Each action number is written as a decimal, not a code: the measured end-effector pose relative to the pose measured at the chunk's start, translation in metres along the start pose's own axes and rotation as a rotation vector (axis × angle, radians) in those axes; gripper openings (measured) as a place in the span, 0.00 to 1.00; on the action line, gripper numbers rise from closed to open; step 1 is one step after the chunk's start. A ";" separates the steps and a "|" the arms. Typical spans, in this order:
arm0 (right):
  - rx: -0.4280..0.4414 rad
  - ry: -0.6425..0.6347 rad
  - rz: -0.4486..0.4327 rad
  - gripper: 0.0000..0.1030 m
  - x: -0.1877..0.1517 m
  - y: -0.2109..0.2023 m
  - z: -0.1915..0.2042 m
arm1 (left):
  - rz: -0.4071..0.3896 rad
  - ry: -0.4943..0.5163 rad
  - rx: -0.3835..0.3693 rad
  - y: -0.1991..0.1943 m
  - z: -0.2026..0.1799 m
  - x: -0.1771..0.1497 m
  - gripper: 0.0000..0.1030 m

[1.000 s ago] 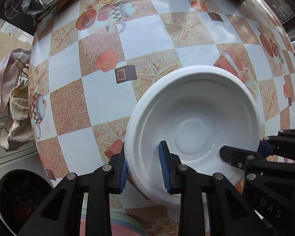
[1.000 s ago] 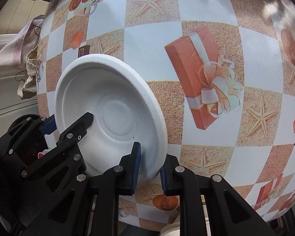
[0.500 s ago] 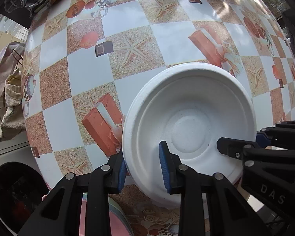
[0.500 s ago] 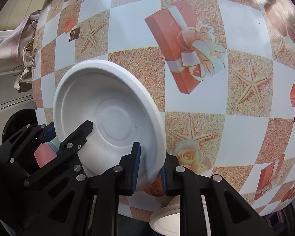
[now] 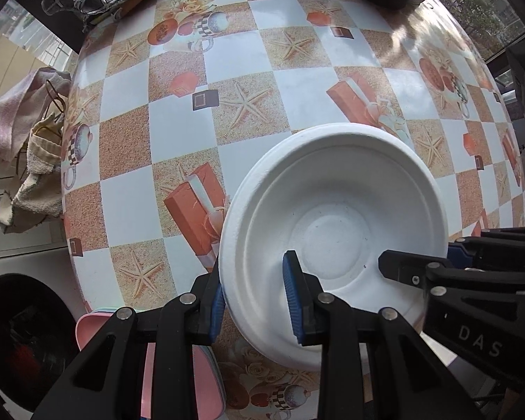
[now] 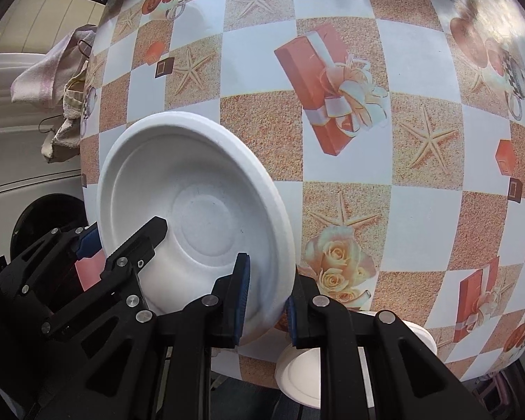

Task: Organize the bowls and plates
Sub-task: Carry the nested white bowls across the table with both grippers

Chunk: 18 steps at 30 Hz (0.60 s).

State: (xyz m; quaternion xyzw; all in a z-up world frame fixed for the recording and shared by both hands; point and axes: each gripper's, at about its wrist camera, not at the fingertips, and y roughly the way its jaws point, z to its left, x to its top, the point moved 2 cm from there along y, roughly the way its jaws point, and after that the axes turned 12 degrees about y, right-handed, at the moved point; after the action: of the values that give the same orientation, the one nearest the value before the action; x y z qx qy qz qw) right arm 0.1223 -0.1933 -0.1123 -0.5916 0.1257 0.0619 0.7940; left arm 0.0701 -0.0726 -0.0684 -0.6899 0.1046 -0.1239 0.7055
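Checkered tablecloth (image 5: 178, 133) lies beneath the white bowl (image 5: 332, 231) — my left gripper (image 5: 255, 301) pinches its near-left rim, my right gripper (image 6: 266, 294) clamps the opposite rim — bowl suspended above the surface, tilted.

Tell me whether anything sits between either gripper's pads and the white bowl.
Nothing does. The left gripper pinches the white bowl's rim directly, one pad outside, one inside. The right gripper clamps the opposite rim the same way.
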 end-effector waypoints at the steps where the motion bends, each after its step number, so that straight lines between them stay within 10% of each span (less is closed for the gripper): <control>1: 0.001 0.000 -0.004 0.21 -0.003 -0.003 -0.001 | -0.007 -0.001 0.000 -0.004 -0.001 -0.001 0.31; 18: 0.036 0.034 -0.145 0.21 -0.054 -0.061 -0.014 | -0.136 0.044 -0.003 -0.051 -0.014 -0.026 0.31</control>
State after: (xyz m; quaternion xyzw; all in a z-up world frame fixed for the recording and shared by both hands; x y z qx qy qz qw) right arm 0.0832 -0.2213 -0.0451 -0.5856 0.0971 -0.0082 0.8048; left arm 0.0398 -0.0782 -0.0188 -0.6935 0.0731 -0.1864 0.6921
